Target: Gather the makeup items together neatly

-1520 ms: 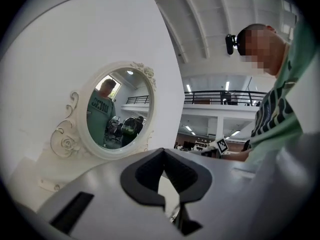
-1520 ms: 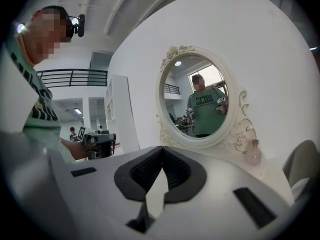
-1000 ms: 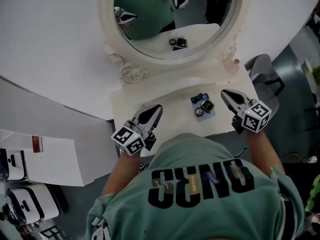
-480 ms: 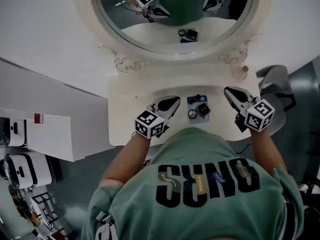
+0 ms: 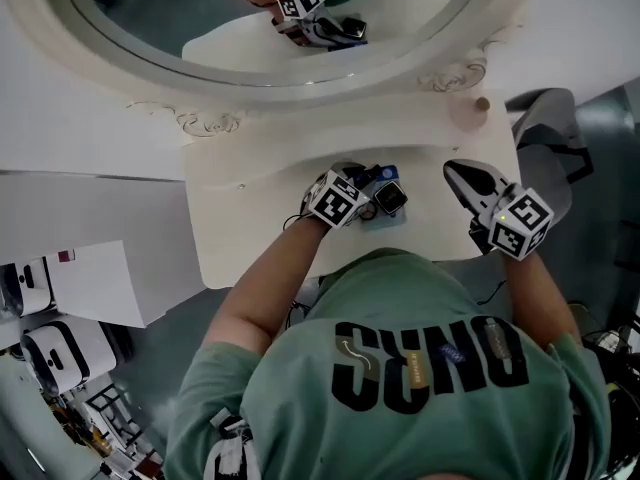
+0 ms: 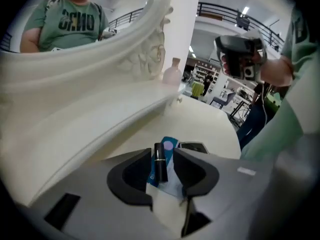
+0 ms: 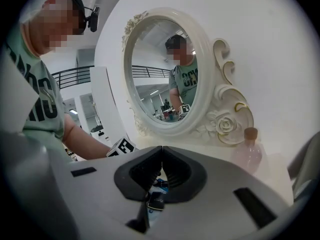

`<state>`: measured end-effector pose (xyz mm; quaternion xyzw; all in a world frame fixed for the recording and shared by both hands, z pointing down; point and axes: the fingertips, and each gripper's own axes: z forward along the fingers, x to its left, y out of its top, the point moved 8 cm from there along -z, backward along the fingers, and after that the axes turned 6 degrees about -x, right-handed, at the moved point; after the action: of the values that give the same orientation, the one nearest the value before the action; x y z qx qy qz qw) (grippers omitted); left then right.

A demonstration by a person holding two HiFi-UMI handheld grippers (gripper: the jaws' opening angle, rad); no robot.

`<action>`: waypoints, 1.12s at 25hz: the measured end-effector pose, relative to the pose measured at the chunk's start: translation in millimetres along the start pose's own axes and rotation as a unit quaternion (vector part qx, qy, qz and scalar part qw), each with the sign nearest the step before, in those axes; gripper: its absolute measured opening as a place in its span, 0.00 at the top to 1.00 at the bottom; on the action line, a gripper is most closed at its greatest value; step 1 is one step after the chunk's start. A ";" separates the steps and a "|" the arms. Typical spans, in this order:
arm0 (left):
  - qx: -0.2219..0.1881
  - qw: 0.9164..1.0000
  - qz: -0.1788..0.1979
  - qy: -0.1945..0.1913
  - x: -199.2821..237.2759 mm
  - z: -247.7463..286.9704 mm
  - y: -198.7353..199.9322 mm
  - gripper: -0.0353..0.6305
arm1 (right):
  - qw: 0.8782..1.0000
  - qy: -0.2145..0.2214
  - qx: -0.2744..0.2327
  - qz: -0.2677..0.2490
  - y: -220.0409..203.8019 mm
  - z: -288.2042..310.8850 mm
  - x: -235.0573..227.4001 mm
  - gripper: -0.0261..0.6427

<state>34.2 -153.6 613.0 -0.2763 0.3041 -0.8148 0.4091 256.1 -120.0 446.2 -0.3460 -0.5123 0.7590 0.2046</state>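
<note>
The makeup items lie in a small cluster at the front of the white vanity top: a blue packet, a square dark compact and a black lipstick tube. My left gripper has come up to the cluster from the left. In the left gripper view its jaws are opening, and the lipstick lies on the blue packet between them, with neither pad pressing on it. My right gripper hovers to the right of the items, shut and empty.
A large oval mirror in an ornate white frame stands at the back of the vanity. A small pink bottle with a cork stands at the back right corner. A grey chair is to the right, and white boxes lie on the floor at left.
My left gripper has moved right from the vanity's front left to the makeup cluster, and its jaws have parted. The right gripper has stayed in place, shut.
</note>
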 end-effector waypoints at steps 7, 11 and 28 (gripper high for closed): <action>0.074 0.997 -0.006 0.024 8.9 29.0 -23.7 0.75 | 1.000 -0.019 0.015 0.014 -16.8 -7.9 -5.2 0.97; 0.075 0.997 -0.026 0.023 10.2 30.3 -27.6 0.79 | 1.000 -0.019 0.020 0.013 -20.6 -6.7 -2.9 0.97; -0.099 0.942 -0.244 0.206 80.8 -137.0 16.6 0.79 | 0.998 0.064 0.012 -0.020 9.6 55.0 43.3 0.97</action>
<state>-94.7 -192.2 526.6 -0.2067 0.3839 -0.8947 0.0969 186.8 -130.0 436.6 -0.3812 -0.4958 0.7370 0.2562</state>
